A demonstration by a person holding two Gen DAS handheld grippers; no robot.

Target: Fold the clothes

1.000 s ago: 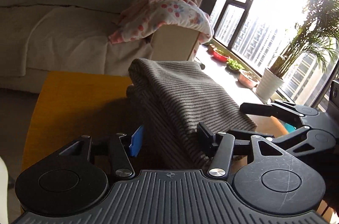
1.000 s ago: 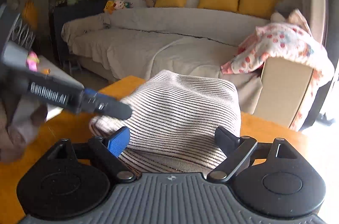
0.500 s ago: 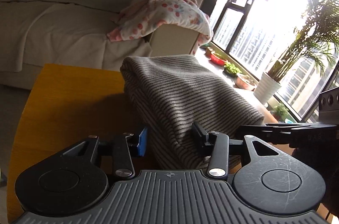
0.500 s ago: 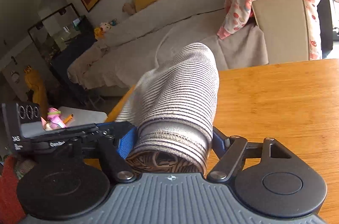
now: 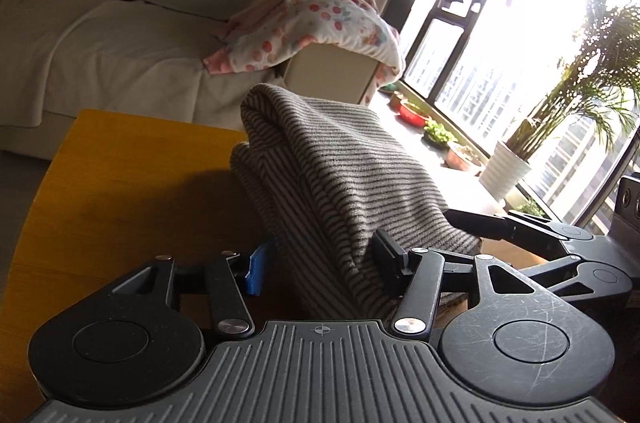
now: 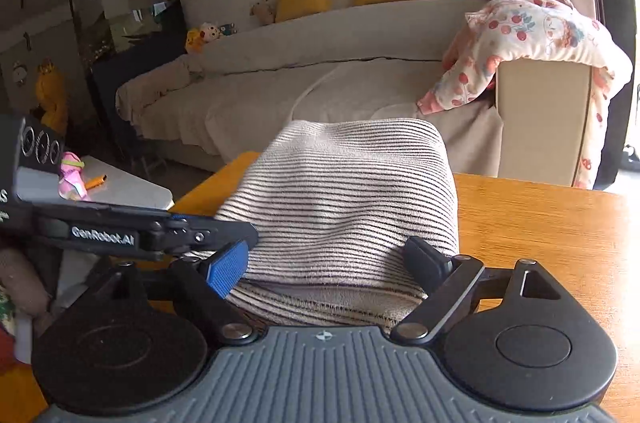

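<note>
You have the striped knit garment [image 5: 344, 183] bundled into a thick folded stack on the orange wooden table [image 5: 120, 191], and both tools are around its near edge at once. Your left gripper [image 5: 320, 263] has its fingers spread fairly wide, with the folded layers running down between the blue pad [image 5: 256, 269] and the black one; the black pad presses into the cloth, but the blue pad stands a little clear of it, so it reads as bracketing the stack and not pinching it. Your right gripper [image 6: 324, 263] is set much the same: fingers wide apart, the hemmed edge of the bundle lying between them, the blue pad [image 6: 226, 267] at the left flank and the black one touching the right. It looks open around the cloth, though a light squeeze on so soft a pile cannot be ruled out.

The reason for this hold seems plain: with a tool at each side of the same edge, you can keep the layers stacked and square while you shift or press the bundle. In the right wrist view your left tool crosses in from the left, just beside the blue pad, so the two are close.

The garment rises in a hump away from you, so the fold is probably made but not flattened. Behind it are the sofa [image 6: 280, 95] and a floral blanket [image 6: 532, 39] over its armrest.
</note>
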